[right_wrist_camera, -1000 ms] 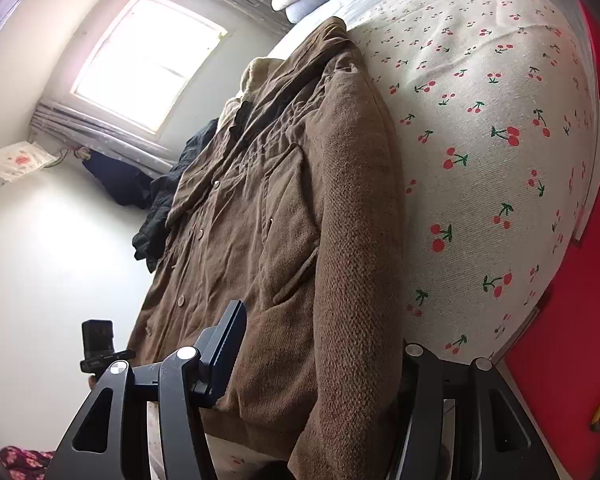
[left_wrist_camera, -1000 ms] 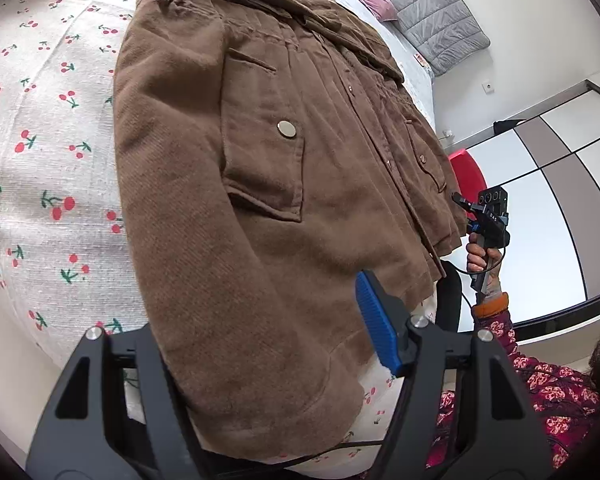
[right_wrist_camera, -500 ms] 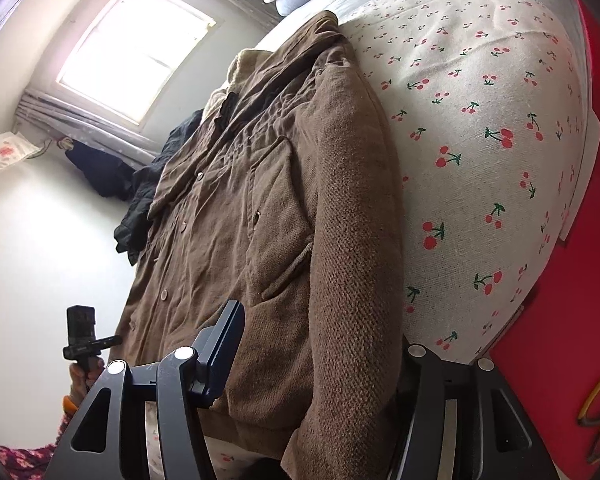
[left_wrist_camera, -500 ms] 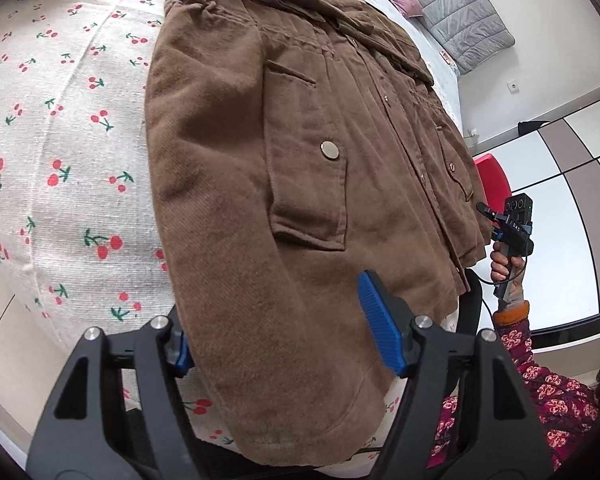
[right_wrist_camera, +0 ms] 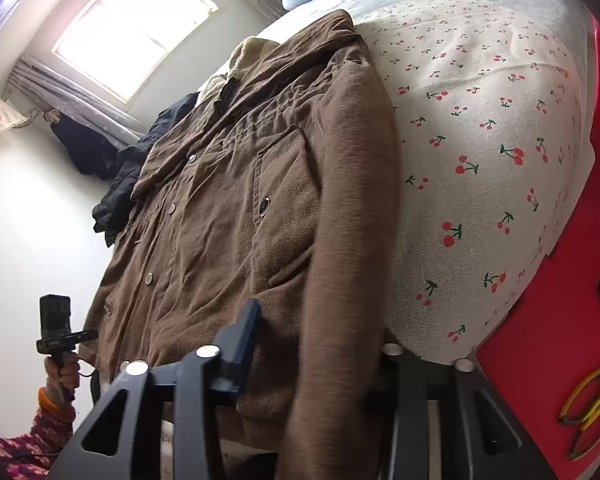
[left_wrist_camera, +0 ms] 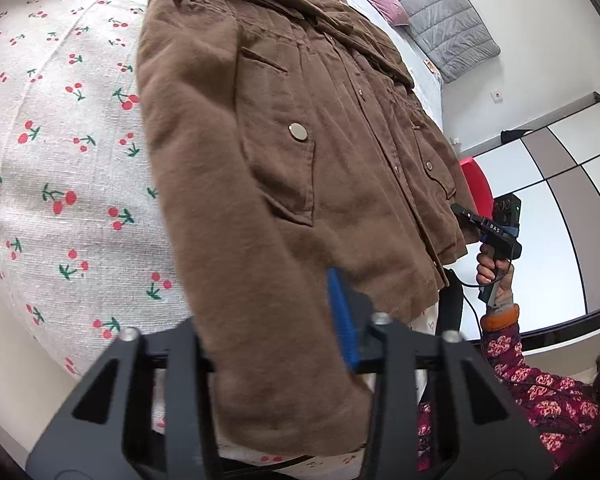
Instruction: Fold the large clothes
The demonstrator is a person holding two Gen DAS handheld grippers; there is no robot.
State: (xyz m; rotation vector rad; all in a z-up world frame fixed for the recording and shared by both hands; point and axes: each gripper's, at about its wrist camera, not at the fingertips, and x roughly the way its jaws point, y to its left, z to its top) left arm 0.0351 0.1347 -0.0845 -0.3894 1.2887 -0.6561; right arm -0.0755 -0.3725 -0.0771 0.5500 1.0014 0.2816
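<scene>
Corduroy jacket (left_wrist_camera: 284, 168), brown, lies face up and buttoned on a bed (left_wrist_camera: 60, 160) covered by a white cherry-print sheet; its collar points to the far end, its hem hangs at the near edge; both sleeves lie straight along the jacket's sides.

Left gripper (left_wrist_camera: 276, 344): jaws have just been closing; the left sleeve cuff sits between them and the blue pad (left_wrist_camera: 342, 320) presses the cloth from the right; the opposite finger is hidden behind the sleeve; the tongs pinch the cuff.

Right gripper (right_wrist_camera: 320, 344): jaws have just been closing; the right sleeve cuff fills the gap; the dark pad (right_wrist_camera: 246, 332) bears on the cloth from the left, the right finger lies under the fabric's edge; the tongs pinch this cuff likewise.

Pockets: one metal snap button (left_wrist_camera: 299, 132) shows on the left flap pocket; a dark one on the right pocket in the right wrist view.

Surroundings: grey quilted bedding (left_wrist_camera: 436, 12) and a pink pillow at the far end; dark clothing (right_wrist_camera: 140, 176) heaped at the bed's left edge below a bright window (right_wrist_camera: 132, 28); red surface (right_wrist_camera: 548, 380) to the right of the bed, with yellow-handled scissors (right_wrist_camera: 588, 404) on it; white and grey wardrobe panels (left_wrist_camera: 556, 200) at right; floral sleeve (left_wrist_camera: 540, 392) of the person at near right.
</scene>
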